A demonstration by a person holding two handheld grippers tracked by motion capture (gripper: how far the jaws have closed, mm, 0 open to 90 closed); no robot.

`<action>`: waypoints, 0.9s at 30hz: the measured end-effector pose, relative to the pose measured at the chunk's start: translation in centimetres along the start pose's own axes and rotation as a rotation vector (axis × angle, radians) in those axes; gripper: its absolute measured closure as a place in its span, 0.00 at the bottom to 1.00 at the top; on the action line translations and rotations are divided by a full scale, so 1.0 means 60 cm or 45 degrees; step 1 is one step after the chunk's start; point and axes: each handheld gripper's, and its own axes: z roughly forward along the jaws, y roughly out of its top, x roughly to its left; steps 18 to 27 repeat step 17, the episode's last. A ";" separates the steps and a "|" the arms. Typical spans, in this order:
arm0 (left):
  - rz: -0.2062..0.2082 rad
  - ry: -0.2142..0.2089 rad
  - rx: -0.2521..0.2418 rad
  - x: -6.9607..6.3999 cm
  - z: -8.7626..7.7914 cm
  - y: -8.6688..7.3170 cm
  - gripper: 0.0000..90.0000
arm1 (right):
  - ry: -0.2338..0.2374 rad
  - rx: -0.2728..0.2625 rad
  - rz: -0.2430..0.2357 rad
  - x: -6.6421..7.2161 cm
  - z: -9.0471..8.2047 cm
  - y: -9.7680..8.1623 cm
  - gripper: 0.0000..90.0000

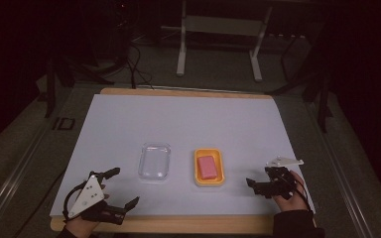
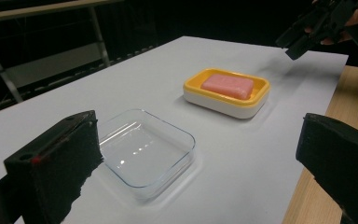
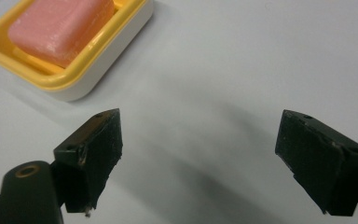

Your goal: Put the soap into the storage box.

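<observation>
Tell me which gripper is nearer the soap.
Right. The right gripper sits just right of the soap; the left gripper is farther, beyond the clear dish.

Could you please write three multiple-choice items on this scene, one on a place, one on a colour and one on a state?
1. Where does the pink soap bar lie?
A. In the clear dish
B. In the yellow soap dish
C. On the bare sheet

2. What colour is the sheet covering the table?
A. White
B. Green
C. Red

3. How do the jaws of the right gripper stand?
A. Shut on the soap
B. Shut on nothing
C. Open, holding nothing

Answers:
1. B, since the high view shows the bar inside the yellow soap dish, to the right of the clear dish, which has nothing in it.
2. A, as the sheet looks white in the left gripper view.
3. C, because the right gripper view shows both jaws wide apart with only sheet between them.
</observation>
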 end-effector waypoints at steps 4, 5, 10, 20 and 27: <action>0.000 -0.004 -0.002 0.000 0.000 0.000 0.00 | 0.005 0.011 -0.012 0.000 0.007 -0.004 0.16; 0.001 -0.004 -0.002 0.000 0.000 0.000 0.00 | 0.008 0.016 -0.010 0.001 0.009 -0.004 0.16; 0.003 -0.007 0.003 -0.001 0.000 0.000 0.00 | 0.006 0.005 0.000 0.000 0.011 -0.004 0.16; 0.004 -0.006 -0.001 -0.001 -0.001 0.000 0.00 | 0.005 -0.009 0.025 -0.001 0.010 -0.005 0.16; 0.004 -0.006 -0.001 -0.001 -0.001 0.000 0.00 | 0.005 -0.009 0.025 -0.001 0.010 -0.005 0.16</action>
